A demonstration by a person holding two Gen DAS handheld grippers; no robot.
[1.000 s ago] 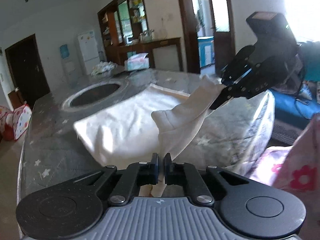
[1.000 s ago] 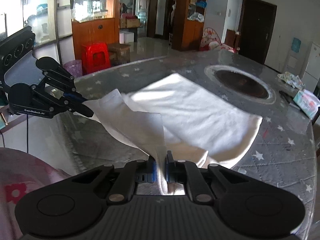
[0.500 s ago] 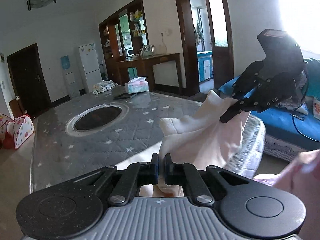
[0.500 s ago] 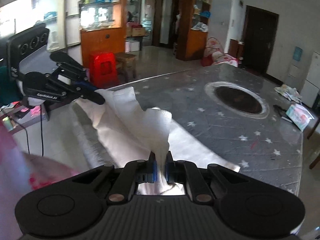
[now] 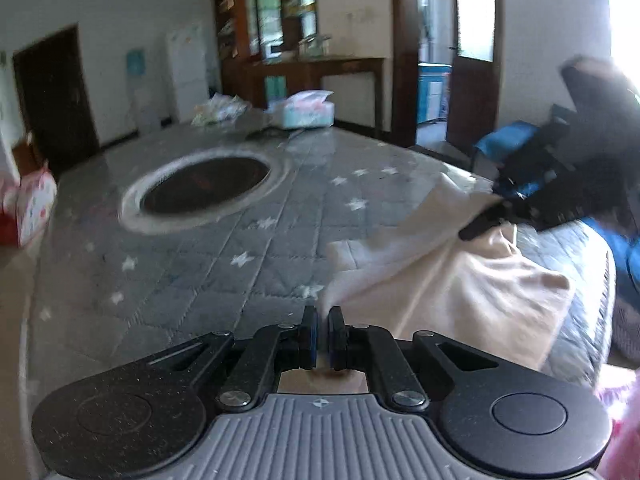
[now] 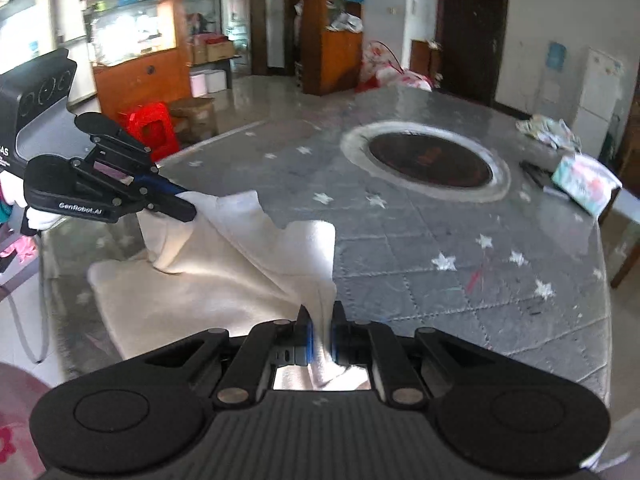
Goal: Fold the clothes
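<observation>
1. The cream garment (image 6: 224,280) lies bunched at the near edge of the desk (image 6: 460,264), well short of the dark round inset (image 6: 430,158) in the middle of the star-patterned top; its lower part rests flat on the cover, its upper edge is lifted off it.
2. The right gripper (image 6: 320,330) has its jaws drawn narrow, clamped on a pinch of the garment's edge that runs up between the pads.
3. The left gripper (image 5: 323,334) also has its jaws nearly closed; in the left wrist view the cloth meets their tips, and in the right wrist view the same gripper (image 6: 188,212) visibly pinches the other corner, on the side of the garment away from the inset.
4. The left jaws have just eased open a trace, yet cloth is between them.
5. Handling, as a judgement: the fabric looks soft, light and limp. It sags in a trough between the two holds and will drape rather than keep any shape.
6. Best taken at corners or along a hem, both holds level, so the edge stays taut and lays down without wrinkling.
7. A shallow pinch could slip out if the two grippers pull apart sharply.
</observation>
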